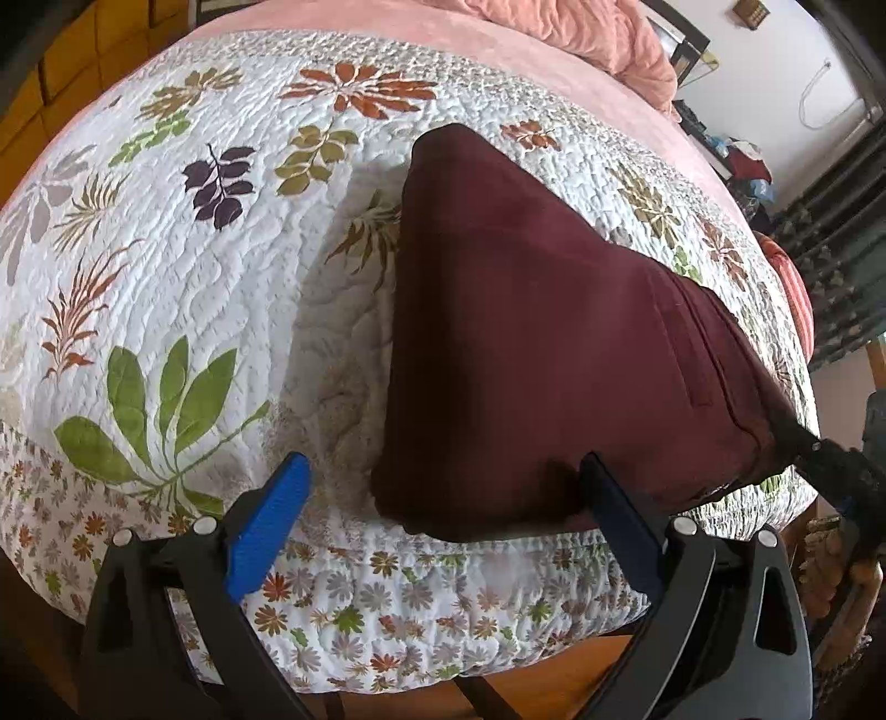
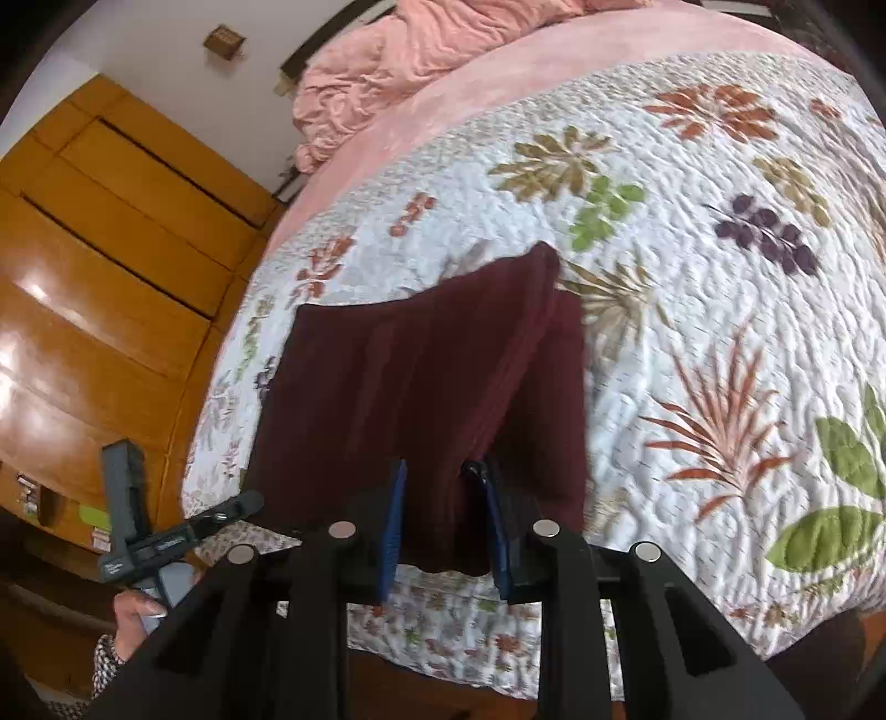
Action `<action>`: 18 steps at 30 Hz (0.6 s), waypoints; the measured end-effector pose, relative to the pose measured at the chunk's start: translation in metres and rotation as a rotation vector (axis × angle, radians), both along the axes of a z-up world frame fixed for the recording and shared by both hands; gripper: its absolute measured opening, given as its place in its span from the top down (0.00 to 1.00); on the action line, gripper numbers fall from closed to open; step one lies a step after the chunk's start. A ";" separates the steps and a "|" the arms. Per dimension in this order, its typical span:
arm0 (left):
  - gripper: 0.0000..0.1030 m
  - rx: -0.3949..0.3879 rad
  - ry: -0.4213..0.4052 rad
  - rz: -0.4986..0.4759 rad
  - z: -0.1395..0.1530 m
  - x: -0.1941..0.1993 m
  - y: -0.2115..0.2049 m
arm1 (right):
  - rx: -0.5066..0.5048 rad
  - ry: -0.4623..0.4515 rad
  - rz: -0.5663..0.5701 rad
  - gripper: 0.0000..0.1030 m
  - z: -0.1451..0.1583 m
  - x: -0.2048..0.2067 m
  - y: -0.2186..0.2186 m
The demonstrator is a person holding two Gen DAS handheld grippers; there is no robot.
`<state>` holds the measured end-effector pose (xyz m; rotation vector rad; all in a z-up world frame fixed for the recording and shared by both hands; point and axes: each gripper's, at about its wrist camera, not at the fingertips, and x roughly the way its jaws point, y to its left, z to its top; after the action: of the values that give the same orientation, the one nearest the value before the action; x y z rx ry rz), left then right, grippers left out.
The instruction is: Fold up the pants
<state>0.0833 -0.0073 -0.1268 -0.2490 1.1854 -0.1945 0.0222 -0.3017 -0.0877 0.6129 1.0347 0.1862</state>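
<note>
The dark maroon pants [image 1: 531,343] lie folded on the floral quilt [image 1: 194,249] near the bed's front edge. My left gripper [image 1: 448,509] is open, its blue fingers [image 1: 271,515] wide apart just in front of the pants' near edge and not holding them. In the right wrist view the pants [image 2: 421,376] are lifted at the near edge, and my right gripper [image 2: 443,520] is shut on that edge. The right gripper also shows at the right edge of the left wrist view [image 1: 830,459], pinching the pants' corner.
A pink blanket [image 2: 443,50] is bunched at the head of the bed. A wooden wardrobe [image 2: 99,266] stands beside the bed. Clutter and a curtain [image 1: 830,249] lie past the bed's far side. The quilt's front edge drops off below the grippers.
</note>
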 end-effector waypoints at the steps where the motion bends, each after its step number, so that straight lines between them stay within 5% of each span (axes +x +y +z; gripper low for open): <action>1: 0.05 0.002 0.000 0.000 0.000 -0.001 -0.001 | -0.008 0.013 -0.001 0.77 -0.005 -0.001 -0.001; 9: 0.05 0.016 0.016 0.006 -0.008 0.000 -0.004 | 0.031 0.057 -0.024 0.75 -0.032 -0.006 -0.009; 11: 0.05 0.025 0.007 0.005 -0.005 0.000 -0.005 | 0.023 0.055 -0.024 0.62 -0.026 -0.007 -0.009; 16: 0.05 0.038 -0.009 -0.019 0.004 -0.001 -0.010 | -0.014 0.018 -0.027 0.60 0.002 -0.016 -0.011; 18: 0.05 0.029 -0.013 -0.028 0.007 -0.001 -0.013 | -0.036 0.004 -0.015 0.43 0.013 -0.019 -0.009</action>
<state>0.0822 -0.0201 -0.1195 -0.2057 1.1782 -0.2029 0.0030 -0.3104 -0.0746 0.5880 1.0346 0.1528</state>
